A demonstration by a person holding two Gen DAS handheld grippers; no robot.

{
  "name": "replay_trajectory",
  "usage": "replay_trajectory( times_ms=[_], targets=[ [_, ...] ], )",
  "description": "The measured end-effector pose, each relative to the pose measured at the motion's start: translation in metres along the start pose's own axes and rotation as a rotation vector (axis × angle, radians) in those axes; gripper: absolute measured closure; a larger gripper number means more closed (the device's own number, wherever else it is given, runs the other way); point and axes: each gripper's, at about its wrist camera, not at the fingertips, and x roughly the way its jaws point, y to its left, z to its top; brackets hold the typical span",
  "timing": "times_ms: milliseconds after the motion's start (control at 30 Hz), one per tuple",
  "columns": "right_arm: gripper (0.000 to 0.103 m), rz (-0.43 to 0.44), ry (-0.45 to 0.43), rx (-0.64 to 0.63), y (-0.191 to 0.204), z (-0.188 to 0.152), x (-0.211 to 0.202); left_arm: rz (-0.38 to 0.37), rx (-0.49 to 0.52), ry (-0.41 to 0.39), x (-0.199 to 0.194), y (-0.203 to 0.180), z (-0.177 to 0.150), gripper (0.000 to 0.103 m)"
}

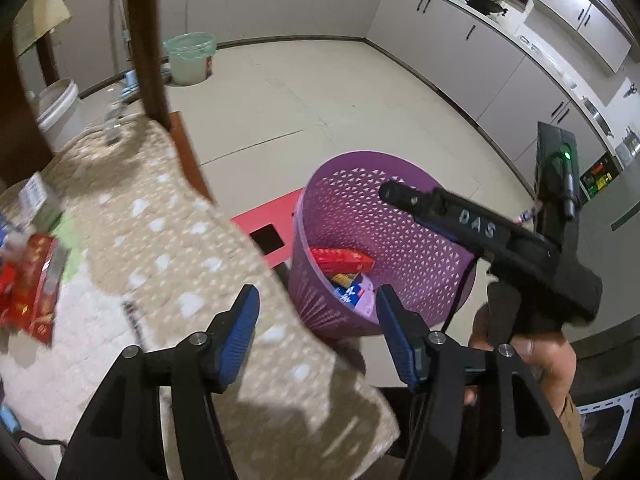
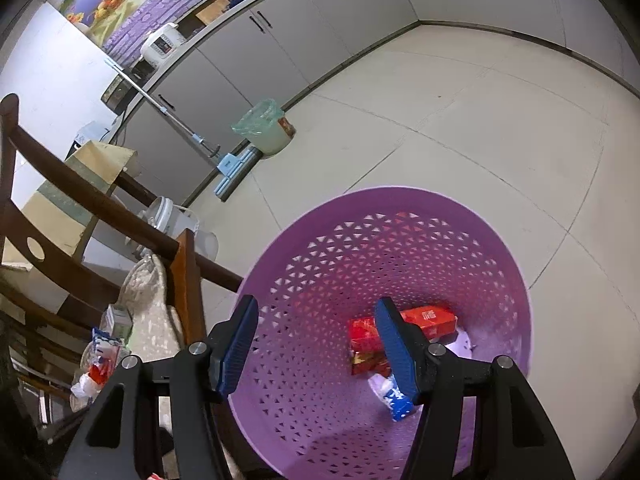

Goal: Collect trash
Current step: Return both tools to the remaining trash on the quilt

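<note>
Holding nothing, both grippers, left [image 1: 316, 336] and right [image 2: 316, 346], gape above purple basket [image 2: 400, 208]; red boxes [image 2: 430, 318] inside, partly hidden.

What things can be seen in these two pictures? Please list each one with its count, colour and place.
basket: one, purple, on the floor
red boxes: at least two, inside the basket
blue-white packet: one, inside the basket
cloth-covered surface: one, beige with white spots, left of the basket
red packets: several, blurred, on the cloth
lined bin: one, pale with green bag, by the cabinets
mop: one, leaning on the cabinets
left tongs: open, empty
right tongs: open, empty, over the basket
hand: one, holding the right tongs
</note>
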Motion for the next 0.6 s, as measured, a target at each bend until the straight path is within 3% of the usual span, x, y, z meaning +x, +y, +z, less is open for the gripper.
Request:
replay_trajectory(
  times_ms=[167,367,600],
  targets=[
    [0.036,0.026,0.001,-0.040,0.021,-0.003,0.004,0.049,-0.023,-0.038,-0.032,0.021,-0.019,0.038],
    [0.035,0.052,0.015,-0.078,0.046,-0.010,0.012,0.159,-0.105,-0.087,-0.075,0.076,-0.039,0.036],
    [0.033,0.149,0.051,-0.164,0.100,-0.025,0.024,0.327,-0.337,-0.135,-0.120,0.180,-0.070,0.036]
  ],
)
